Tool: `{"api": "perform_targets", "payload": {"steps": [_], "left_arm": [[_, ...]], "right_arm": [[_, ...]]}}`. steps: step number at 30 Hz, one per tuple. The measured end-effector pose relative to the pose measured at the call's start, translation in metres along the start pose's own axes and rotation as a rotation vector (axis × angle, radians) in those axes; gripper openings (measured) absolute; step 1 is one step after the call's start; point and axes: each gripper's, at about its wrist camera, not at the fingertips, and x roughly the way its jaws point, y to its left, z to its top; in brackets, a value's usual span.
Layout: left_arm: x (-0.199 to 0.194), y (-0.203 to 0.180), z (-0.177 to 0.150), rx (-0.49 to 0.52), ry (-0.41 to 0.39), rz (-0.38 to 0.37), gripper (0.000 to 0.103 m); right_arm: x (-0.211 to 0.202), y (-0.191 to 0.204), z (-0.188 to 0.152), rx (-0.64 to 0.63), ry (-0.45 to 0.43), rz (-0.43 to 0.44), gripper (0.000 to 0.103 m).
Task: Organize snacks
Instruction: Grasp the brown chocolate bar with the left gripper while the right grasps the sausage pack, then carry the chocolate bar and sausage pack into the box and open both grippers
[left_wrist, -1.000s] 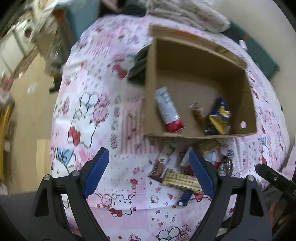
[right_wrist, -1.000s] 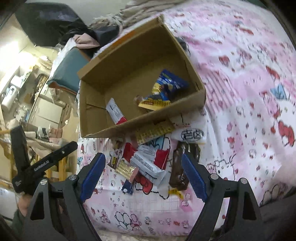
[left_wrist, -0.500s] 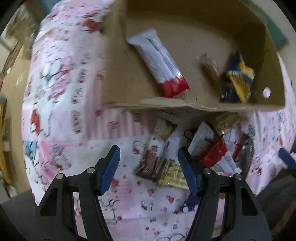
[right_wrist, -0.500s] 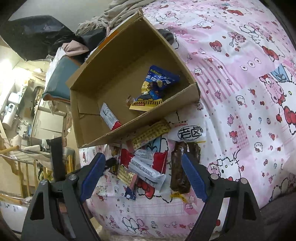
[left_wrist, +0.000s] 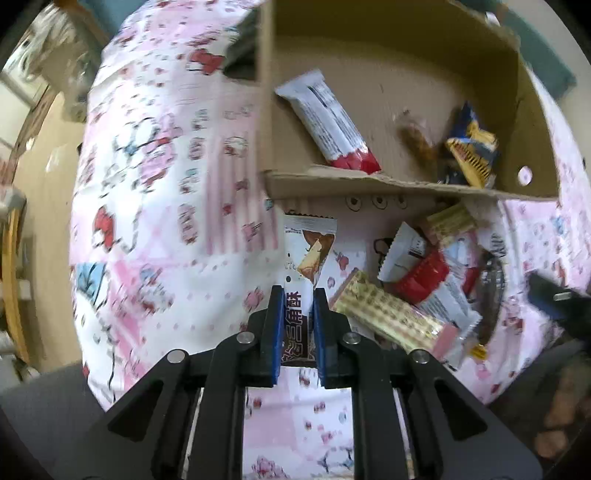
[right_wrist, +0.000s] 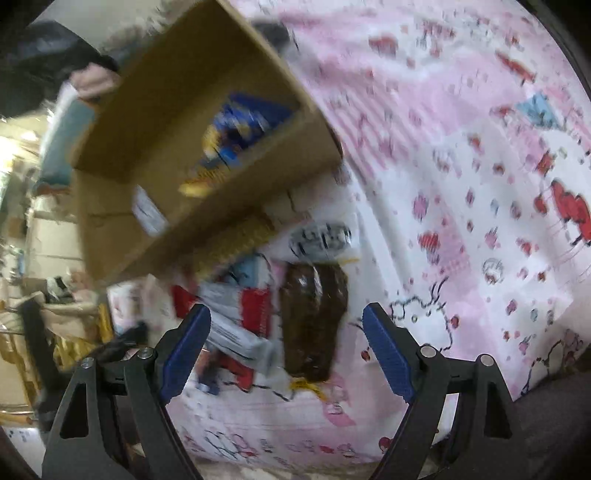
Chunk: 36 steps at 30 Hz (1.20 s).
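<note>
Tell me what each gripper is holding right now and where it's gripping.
The left gripper is shut on the white-and-brown snack packet, pinching its near brown end. The right gripper is open, holding nothing.

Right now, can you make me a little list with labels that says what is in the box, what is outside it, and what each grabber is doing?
surface: pink cartoon-print cloth
container: open brown cardboard box
in the box: white wrapper with red end; blue and yellow packet; small brown snack
outside the box: golden wafer bar; dark brown long packet; more wrappers in a pile
left gripper: shut on white and brown biscuit packet
right gripper: open above the pile, holding nothing
</note>
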Motion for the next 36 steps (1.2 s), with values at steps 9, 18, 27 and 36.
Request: {"api": "perform_targets", "payload": {"steps": [9,18,27,36], "left_arm": [[-0.038,0.012,-0.024,-0.071,-0.061,-0.067,0.012],[-0.030,0.011,-0.015,-0.066,-0.058,-0.067,0.012],[-0.033,0.011,-0.015,-0.068,-0.068,-0.076,0.012],[-0.034,0.014,-0.016,-0.078,-0.071,-0.069,0.012]], "right_arm": [[0.035,0.016,-0.002,-0.079,0.056,-0.156,0.086],[0.057,0.032,-0.010,-0.202,0.031,-0.301,0.076],[0.034,0.014,-0.014,-0.110,0.026,-0.193,0.054],[-0.009,0.004,-0.022,-0.077,-0.004,-0.059,0.054]]}}
